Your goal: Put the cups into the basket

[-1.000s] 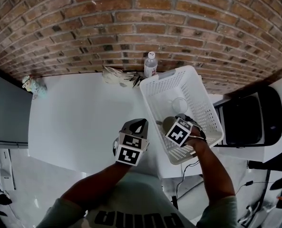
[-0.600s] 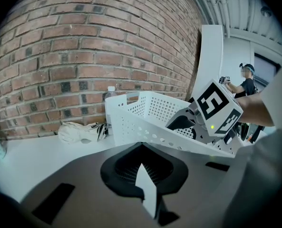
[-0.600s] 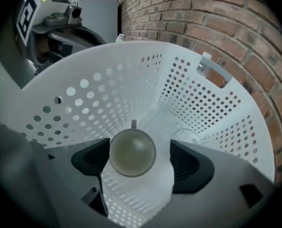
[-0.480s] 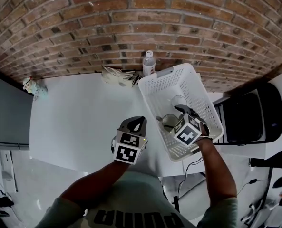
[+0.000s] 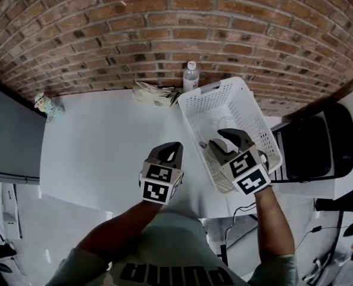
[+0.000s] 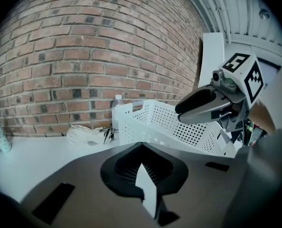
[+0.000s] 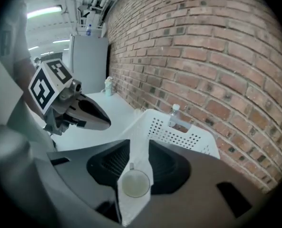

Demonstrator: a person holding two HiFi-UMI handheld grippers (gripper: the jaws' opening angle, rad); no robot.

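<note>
Both grippers empty above the near table edge, cup already in the basket.

Right gripper (image 5: 215, 139) hangs over the near end of the white basket (image 5: 195, 121). Its jaws have just been closing and stand part-way apart, grasping nothing. Through the gap, the right gripper view shows the cup (image 7: 135, 183) upright on the basket floor below, mouth up, handle to the far side, clear of both pads. Left gripper (image 5: 171, 149) sits just left of the basket over the white table (image 5: 99, 148), jaws clenched together on nothing. The basket lies at the table's right side, its far end near the brick wall (image 5: 164, 34). Water bottle (image 5: 190, 76) stands at the basket's far-left corner, crumpled white item (image 5: 151, 93) left of it, small figurine (image 5: 45, 105) at the far-left table corner.
</note>
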